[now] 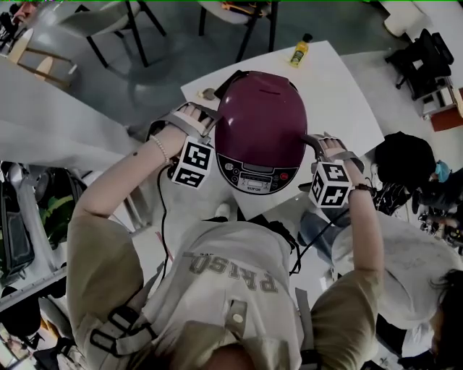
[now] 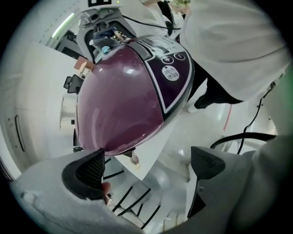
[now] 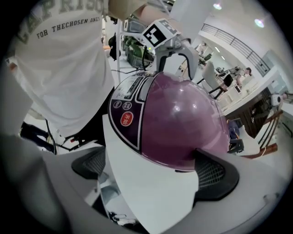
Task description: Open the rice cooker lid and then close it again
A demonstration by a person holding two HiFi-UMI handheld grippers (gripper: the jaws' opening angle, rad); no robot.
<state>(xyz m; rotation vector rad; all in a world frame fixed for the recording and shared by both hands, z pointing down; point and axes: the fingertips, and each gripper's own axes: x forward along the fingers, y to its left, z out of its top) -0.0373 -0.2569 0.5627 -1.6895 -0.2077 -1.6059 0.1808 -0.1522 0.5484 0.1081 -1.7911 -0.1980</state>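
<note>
Flanking the cooker [image 1: 260, 119], both claws are spread and pinch nothing. The left claw [image 2: 149, 167] is at its left side; one pad [image 2: 89, 171] meets the lower rim of the maroon shell, while the other pad hangs free over the floor. The right claw [image 3: 151, 168] is at the right side with one pad [image 3: 213, 171] against the shell, and the table's [image 1: 340, 94] white corner shows between its jaws.

The cooker sits at the table's near corner, lid down, with its control panel [image 1: 255, 173] toward the person. From above, the dome hides its base and the tips of both claws. At the far edge stands a yellow bottle [image 1: 299, 50], its label too small to read. A small thing [image 1: 208, 92] by the left corner cannot be made out. Chairs [image 1: 123, 22] beyond are cut off at the top.
</note>
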